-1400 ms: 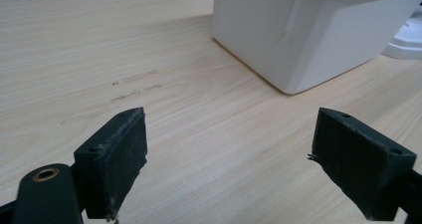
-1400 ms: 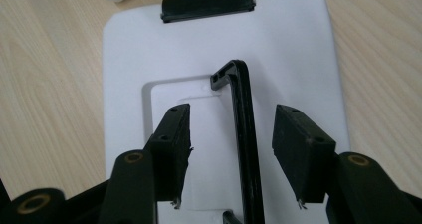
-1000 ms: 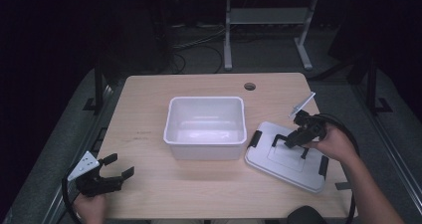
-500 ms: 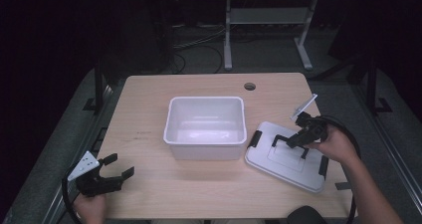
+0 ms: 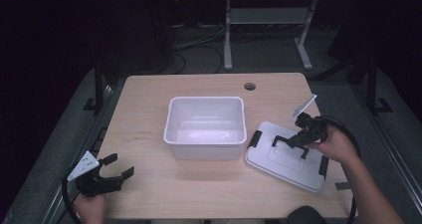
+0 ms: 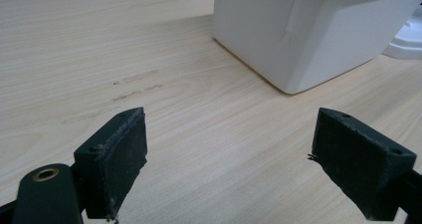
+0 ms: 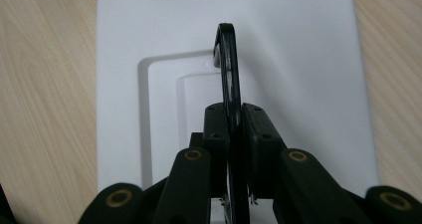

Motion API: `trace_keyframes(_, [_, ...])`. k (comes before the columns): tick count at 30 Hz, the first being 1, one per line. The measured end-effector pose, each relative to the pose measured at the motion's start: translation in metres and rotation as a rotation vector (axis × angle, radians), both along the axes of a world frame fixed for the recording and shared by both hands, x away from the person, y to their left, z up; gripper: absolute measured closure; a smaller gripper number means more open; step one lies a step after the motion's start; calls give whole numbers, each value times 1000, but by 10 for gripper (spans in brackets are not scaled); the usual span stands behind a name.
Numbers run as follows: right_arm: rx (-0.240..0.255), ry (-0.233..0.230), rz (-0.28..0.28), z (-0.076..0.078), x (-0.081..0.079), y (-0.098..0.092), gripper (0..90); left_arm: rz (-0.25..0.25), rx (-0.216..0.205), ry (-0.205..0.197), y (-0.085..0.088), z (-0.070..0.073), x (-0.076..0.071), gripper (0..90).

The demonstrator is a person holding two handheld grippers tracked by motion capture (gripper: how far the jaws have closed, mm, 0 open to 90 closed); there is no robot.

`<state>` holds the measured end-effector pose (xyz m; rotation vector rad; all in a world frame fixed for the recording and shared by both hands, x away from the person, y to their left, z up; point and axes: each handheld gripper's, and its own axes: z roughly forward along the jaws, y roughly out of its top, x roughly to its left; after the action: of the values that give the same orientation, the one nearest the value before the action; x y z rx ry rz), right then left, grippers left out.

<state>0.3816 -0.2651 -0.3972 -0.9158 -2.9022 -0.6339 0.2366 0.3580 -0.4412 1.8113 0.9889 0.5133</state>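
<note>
A white plastic bin (image 5: 206, 152) stands open in the middle of the wooden table. Its white lid (image 5: 288, 167) lies flat to the right of it, with a black handle (image 5: 278, 140) standing up from its middle. My right gripper (image 5: 297, 139) is on that handle. In the right gripper view the gripper (image 7: 235, 119) is shut on the thin black handle (image 7: 226, 59) above the lid (image 7: 298, 59); its jaws have just been closing on it. My left gripper (image 5: 122, 165) rests open at the table's front left. Its jaws (image 6: 229, 159) hold nothing, and the bin (image 6: 318, 30) is ahead of them.
Black latches (image 5: 255, 138) sit at the lid's ends. A round cable hole (image 5: 250, 86) is near the table's far edge. A metal stand (image 5: 268, 30) and floor cables lie beyond the table. Bare tabletop (image 5: 144, 114) stretches left of the bin.
Both hands keep their places. The right gripper's jaws have drawn together on the lid's handle.
</note>
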Motion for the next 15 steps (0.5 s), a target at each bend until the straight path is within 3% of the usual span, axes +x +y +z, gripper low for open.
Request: trace_keyframes(15, [3, -1, 35, 0, -1, 2, 836, 0, -4, -3, -1, 1, 0, 134])
